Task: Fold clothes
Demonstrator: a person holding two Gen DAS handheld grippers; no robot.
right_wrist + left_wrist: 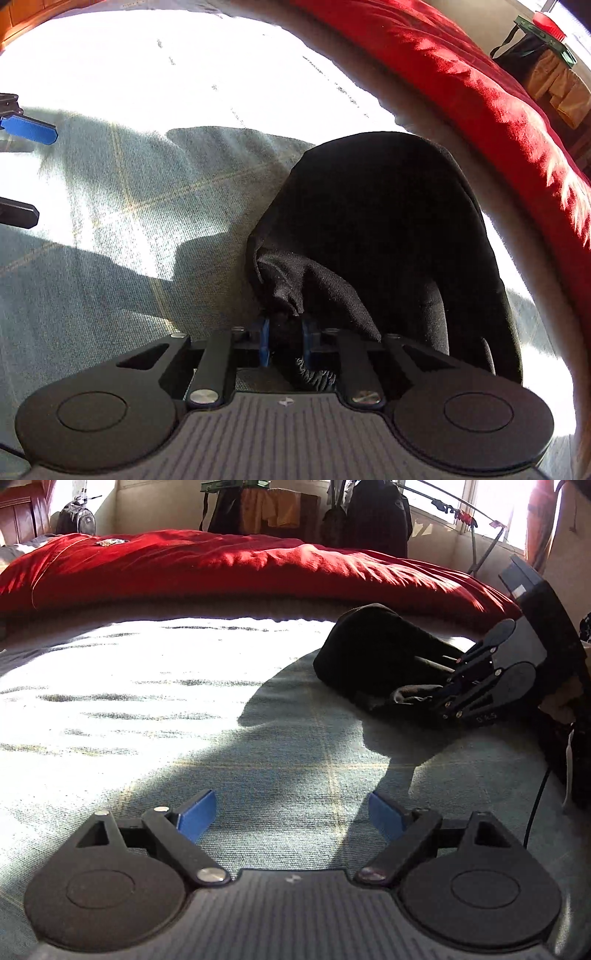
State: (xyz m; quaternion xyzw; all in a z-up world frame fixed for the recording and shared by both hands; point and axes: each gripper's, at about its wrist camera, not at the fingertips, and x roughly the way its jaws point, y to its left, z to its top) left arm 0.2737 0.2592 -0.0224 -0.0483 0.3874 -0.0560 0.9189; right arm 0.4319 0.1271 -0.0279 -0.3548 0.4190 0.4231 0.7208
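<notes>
A black garment (369, 653) lies bunched on the grey-blue checked bed cover (258, 760), right of centre in the left wrist view. My right gripper (417, 696) comes in from the right and grips the garment's near edge. In the right wrist view, the right gripper (286, 334) has its blue pads (264, 343) pinched on a fold of the black garment (388, 221), which rises in a hump ahead of it. My left gripper (292, 801) hovers over bare cover with its jaws wide apart and nothing between them. Its fingers (29, 129) show at the left edge of the right wrist view.
A red duvet (240, 565) is heaped along the far side of the bed. Behind it stand a backpack (75, 518), hanging clothes (280, 509) and a drying rack (476, 520) by the window. A black cable (535, 812) hangs at the right. Bright sunlight washes out the left of the cover.
</notes>
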